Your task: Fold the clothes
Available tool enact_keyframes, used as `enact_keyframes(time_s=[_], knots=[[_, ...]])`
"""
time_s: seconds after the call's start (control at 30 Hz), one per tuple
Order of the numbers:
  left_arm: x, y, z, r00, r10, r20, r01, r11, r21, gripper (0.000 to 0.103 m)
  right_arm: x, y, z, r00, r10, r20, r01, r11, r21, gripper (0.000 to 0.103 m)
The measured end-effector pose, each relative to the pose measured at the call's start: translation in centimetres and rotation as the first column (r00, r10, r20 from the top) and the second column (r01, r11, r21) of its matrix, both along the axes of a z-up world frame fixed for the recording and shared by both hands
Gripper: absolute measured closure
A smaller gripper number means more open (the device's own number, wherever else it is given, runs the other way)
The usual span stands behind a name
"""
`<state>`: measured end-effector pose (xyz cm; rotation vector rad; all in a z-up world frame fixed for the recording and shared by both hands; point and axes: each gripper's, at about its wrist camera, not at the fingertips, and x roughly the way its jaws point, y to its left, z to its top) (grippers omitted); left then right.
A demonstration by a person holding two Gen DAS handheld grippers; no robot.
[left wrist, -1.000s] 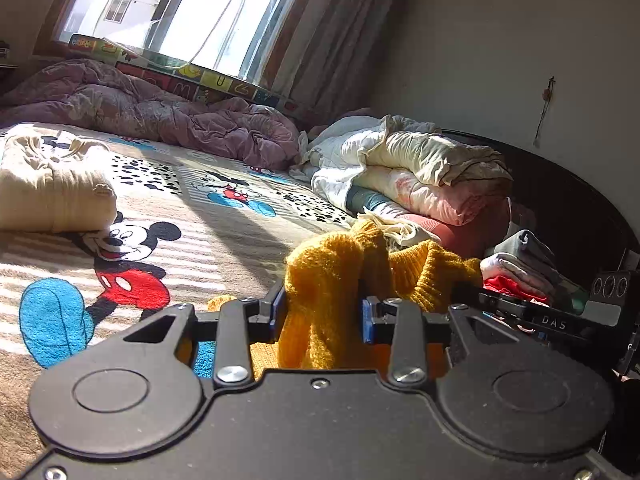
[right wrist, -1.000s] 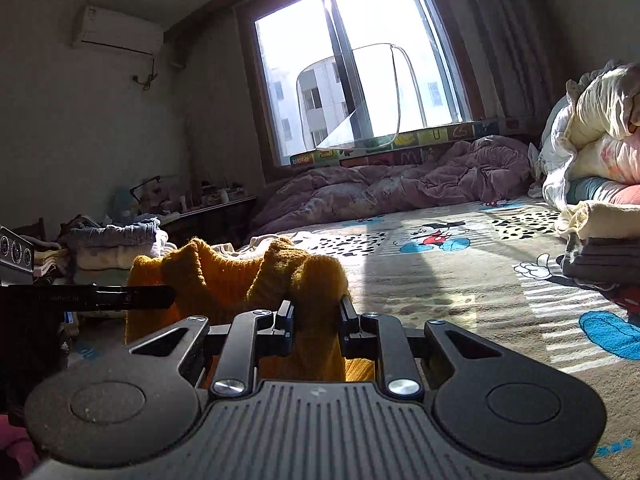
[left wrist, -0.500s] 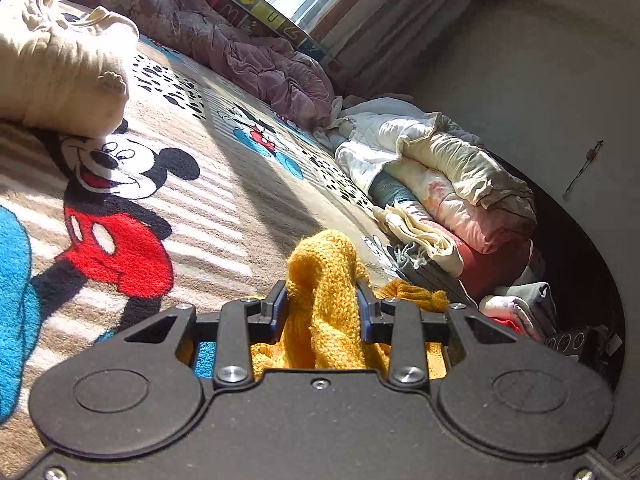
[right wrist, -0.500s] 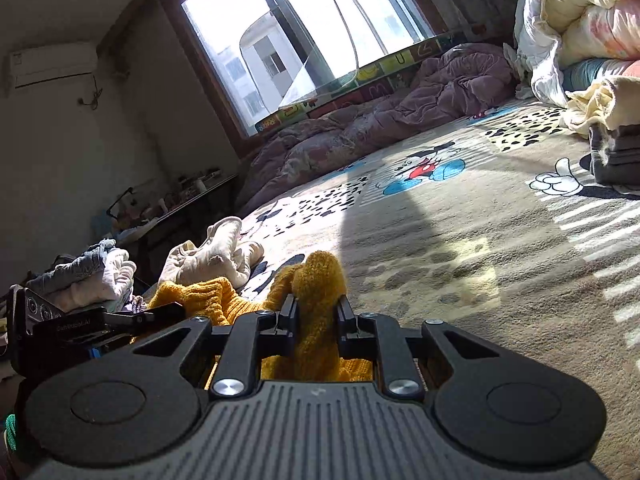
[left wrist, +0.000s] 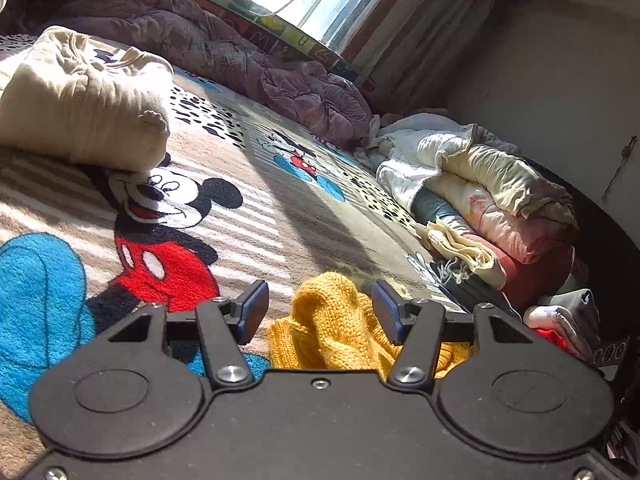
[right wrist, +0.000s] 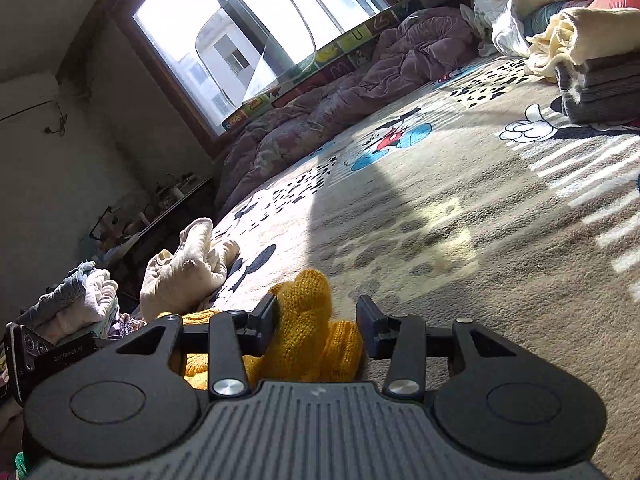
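Fingers (left wrist: 386,316) apart (both views) around sweater (left wrist: 332,320)

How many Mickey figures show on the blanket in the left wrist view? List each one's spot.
2. A large Mickey lies beside the cream bundle; a small Mickey lies farther off near the purple quilt. More may be hidden.

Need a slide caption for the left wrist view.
Left gripper, jaws open, over a yellow sweater on a cartoon-print blanket.

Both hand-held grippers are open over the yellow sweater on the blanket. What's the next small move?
Probably back both away. The left hand-held gripper and right hand-held gripper stand open, and the yellow sweater lies bunched on the blanket, so look for an edge to regrasp.
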<state>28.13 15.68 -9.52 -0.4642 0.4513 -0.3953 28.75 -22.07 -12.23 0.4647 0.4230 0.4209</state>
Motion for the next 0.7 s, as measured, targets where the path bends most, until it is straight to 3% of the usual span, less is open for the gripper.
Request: enact_keyframes(time_s=[0.07,0.13,0.23,0.4,0.5,0.6,0.63,0.7], knots=[[-2.3,0.0,1.4,0.997,-0.016,0.081,0.013,0.999,0.041,0.047,-2.0,0.5,1.5,0.994,-0.014,0.104,0.024,0.995,-0.098,0.058],[-4.5,-0.7,2.2,0.986,-0.102,0.132,0.091,0.992,0.083,0.047,-4.3,1.1,3.0,0.978,0.005,0.210,0.036,0.980,-0.193,0.058],[-7.0,-2.3,2.1,0.965,-0.225,0.134,0.200,0.963,0.181,0.047,-7.2,2.2,4.4,0.951,0.138,0.275,-0.051,0.953,-0.300,0.058],[-6.3,-5.2,-0.3,0.963,-0.262,0.070,0.227,0.921,0.317,0.047,-7.5,3.8,2.8,0.956,0.214,0.201,-0.131,0.924,-0.359,0.060],[-5.5,-6.5,-2.2,0.955,-0.294,0.032,0.257,0.877,0.405,0.045,-7.2,4.6,1.6,0.962,0.231,0.143,-0.163,0.911,-0.379,0.056],[-4.8,-6.3,-2.5,0.954,-0.300,0.001,0.273,0.870,0.410,0.043,-6.9,5.5,0.4,0.965,0.247,0.084,-0.195,0.897,-0.397,0.051],[-4.8,-6.5,-2.7,0.952,-0.306,-0.002,0.276,0.856,0.437,0.043,-6.8,5.4,0.2,0.966,0.247,0.077,-0.199,0.900,-0.389,0.051],[-4.6,-6.4,-3.1,0.952,-0.307,-0.002,0.277,0.855,0.439,0.042,-6.5,5.3,-0.3,0.967,0.245,0.066,-0.205,0.907,-0.368,0.049]])
